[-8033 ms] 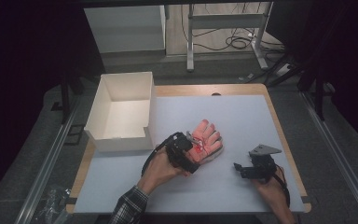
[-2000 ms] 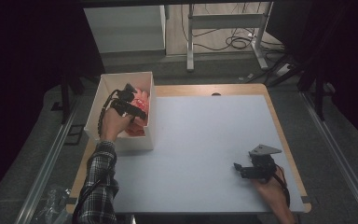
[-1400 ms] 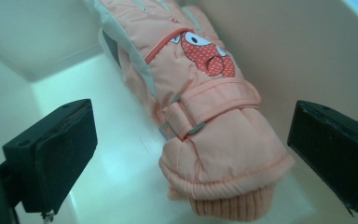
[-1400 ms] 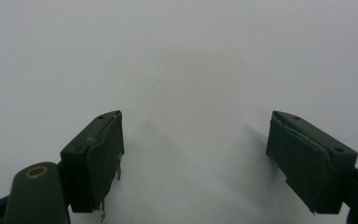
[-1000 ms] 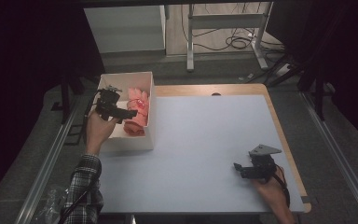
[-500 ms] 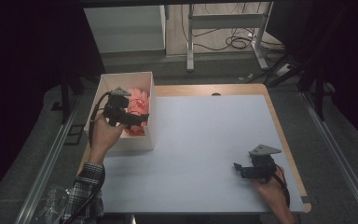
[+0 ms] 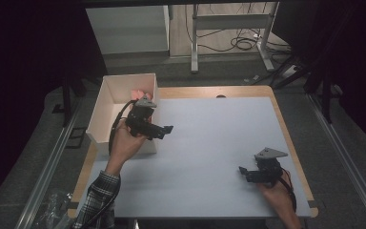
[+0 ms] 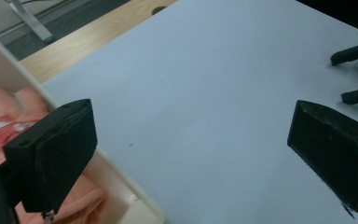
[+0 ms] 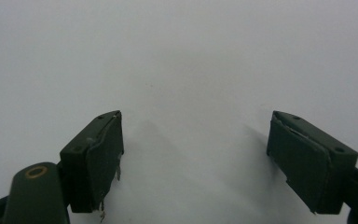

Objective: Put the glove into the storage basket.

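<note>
A pink soft toy (image 8: 9, 119) lies inside the white open box (image 7: 106, 100) at the table's left edge; in the high view a bit of the toy (image 7: 138, 92) shows at the box's far end. My left gripper (image 7: 164, 131) hangs open and empty over the box's right wall, pointing right across the table. In the left gripper view its jaws stand wide apart with the toy behind the left one. My right gripper (image 7: 244, 172) rests open near the table's front right, nothing between its jaws, which frame bare tabletop in the right gripper view.
The pale blue mat (image 7: 209, 143) covers the wooden table (image 7: 248, 90). Beyond the far edge stand a white cabinet (image 7: 128, 28) and a metal frame with cables (image 7: 233, 38). The other gripper's jaw tips (image 8: 354, 74) show at the top right of the left gripper view.
My left gripper carried the pink toy from mid-table to the box, let it go there, and has now swung back right over the box wall, open. The right gripper stayed put.
</note>
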A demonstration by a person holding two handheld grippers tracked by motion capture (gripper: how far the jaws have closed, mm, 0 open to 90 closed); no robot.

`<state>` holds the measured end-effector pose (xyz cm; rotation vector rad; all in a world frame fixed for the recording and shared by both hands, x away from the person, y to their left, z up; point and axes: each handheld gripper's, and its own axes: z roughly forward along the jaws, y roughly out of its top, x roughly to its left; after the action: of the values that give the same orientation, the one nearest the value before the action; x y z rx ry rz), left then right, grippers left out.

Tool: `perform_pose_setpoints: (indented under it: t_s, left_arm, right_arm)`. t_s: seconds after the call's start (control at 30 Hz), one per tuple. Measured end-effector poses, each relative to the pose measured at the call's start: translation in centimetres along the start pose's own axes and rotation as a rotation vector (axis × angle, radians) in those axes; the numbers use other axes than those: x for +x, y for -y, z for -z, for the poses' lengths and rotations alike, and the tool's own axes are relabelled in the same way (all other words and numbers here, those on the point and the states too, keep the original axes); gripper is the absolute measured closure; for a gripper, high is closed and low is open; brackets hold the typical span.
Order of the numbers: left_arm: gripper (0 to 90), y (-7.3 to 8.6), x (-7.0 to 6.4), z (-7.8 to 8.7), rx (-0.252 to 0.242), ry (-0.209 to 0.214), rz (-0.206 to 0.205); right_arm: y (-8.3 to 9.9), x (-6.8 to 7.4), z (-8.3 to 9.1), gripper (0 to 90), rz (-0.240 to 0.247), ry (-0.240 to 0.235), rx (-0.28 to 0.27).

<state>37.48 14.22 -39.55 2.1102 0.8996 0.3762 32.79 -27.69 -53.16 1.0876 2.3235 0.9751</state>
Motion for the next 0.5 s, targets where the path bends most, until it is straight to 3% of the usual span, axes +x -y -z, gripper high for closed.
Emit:
perform_pose_setpoints:
  t_s: [0.5]
  left_arm:
    - [1.7, 0.4, -4.7, -3.4, 0.002, 0.118, -0.071]
  right_arm:
    - [0.0, 0.0, 0.0, 18.8, 0.001, 0.001, 0.002]
